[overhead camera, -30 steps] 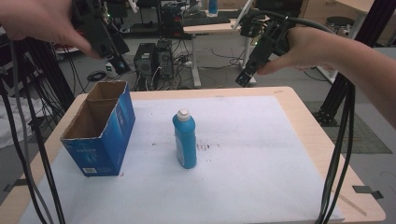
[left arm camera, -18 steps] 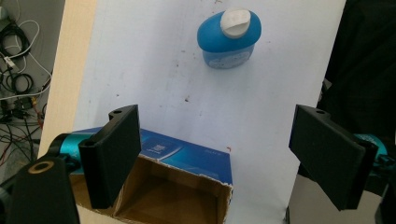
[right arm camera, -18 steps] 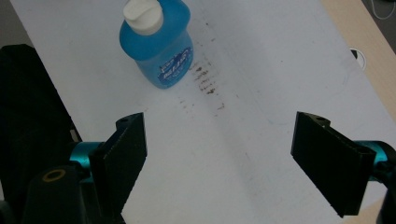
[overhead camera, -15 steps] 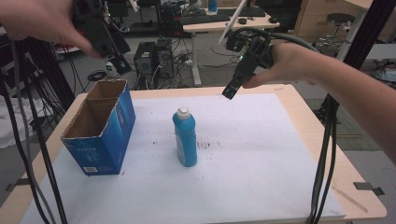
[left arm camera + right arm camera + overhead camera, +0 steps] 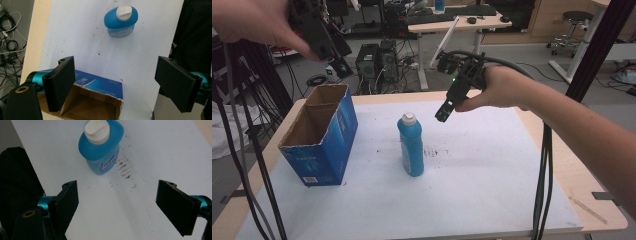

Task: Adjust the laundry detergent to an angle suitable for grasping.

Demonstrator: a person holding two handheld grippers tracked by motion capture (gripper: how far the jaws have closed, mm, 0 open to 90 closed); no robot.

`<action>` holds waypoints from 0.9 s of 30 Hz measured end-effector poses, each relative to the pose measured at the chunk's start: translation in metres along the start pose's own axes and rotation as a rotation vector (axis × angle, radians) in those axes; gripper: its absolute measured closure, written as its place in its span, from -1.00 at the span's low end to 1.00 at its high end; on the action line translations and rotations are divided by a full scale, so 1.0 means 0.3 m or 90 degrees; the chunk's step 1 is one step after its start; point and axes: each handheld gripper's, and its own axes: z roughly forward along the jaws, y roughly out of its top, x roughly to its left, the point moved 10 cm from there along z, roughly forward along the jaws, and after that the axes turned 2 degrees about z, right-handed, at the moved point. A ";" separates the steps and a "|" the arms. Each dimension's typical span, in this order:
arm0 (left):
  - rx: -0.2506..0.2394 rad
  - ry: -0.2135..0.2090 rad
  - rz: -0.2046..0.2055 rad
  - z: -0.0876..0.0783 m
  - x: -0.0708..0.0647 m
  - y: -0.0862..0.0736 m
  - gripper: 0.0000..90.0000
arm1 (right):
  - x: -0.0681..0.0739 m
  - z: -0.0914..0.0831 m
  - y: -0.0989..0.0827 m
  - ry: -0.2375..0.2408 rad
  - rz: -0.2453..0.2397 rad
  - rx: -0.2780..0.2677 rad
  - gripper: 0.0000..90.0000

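Blue bottle (image 5: 411, 145) upright beside open box (image 5: 319, 135), right claw (image 5: 445, 111) above.

The high view looks forward and down over the whole table (image 5: 372, 97) from the near side. Both gripper views look steeply down from above it, each between its own 2 jaws. All 3 views share the blue bottle (image 5: 411, 145) (image 5: 121, 21) (image 5: 101, 146), nearest in the right gripper view's upper middle.

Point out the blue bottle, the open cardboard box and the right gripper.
blue bottle (image 5: 412, 150): high view, on its blue body.
open cardboard box (image 5: 337, 135): high view, on its blue side wall.
right gripper (image 5: 445, 112): high view, at its jaw tips.
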 end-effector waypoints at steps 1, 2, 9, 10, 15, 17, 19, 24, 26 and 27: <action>-0.001 0.000 -0.003 0.000 -0.002 0.000 -0.62 | 0.006 0.010 0.001 0.003 -0.001 0.001 -0.61; -0.001 0.001 0.001 -0.001 -0.001 0.000 -0.62 | 0.011 0.019 0.002 0.001 0.001 0.001 -0.61; -0.002 0.000 0.001 -0.002 -0.006 0.000 -0.62 | 0.043 0.063 0.019 0.010 0.003 -0.010 -0.61; -0.002 0.001 0.000 0.001 -0.007 -0.001 -0.62 | 0.053 0.081 0.021 0.011 0.007 -0.008 -0.61; -0.002 0.000 0.001 0.006 -0.011 -0.004 -0.62 | 0.074 0.119 0.031 0.014 0.015 -0.017 -0.61; -0.001 0.000 0.002 0.006 -0.010 -0.005 -0.62 | 0.081 0.131 0.035 0.015 0.019 -0.019 -0.61; -0.001 0.000 0.001 0.006 -0.010 -0.005 -0.62 | 0.084 0.141 0.041 0.012 0.021 -0.023 -0.61; -0.003 -0.001 0.000 0.007 -0.012 -0.002 -0.62 | 0.089 0.161 0.049 0.009 0.035 -0.027 -0.61; -0.001 -0.001 0.001 0.008 -0.012 -0.001 -0.62 | 0.093 0.173 0.055 0.011 0.038 -0.030 -0.61; -0.004 -0.001 -0.001 0.011 -0.013 0.000 -0.62 | 0.096 0.185 0.059 0.008 0.042 -0.032 -0.61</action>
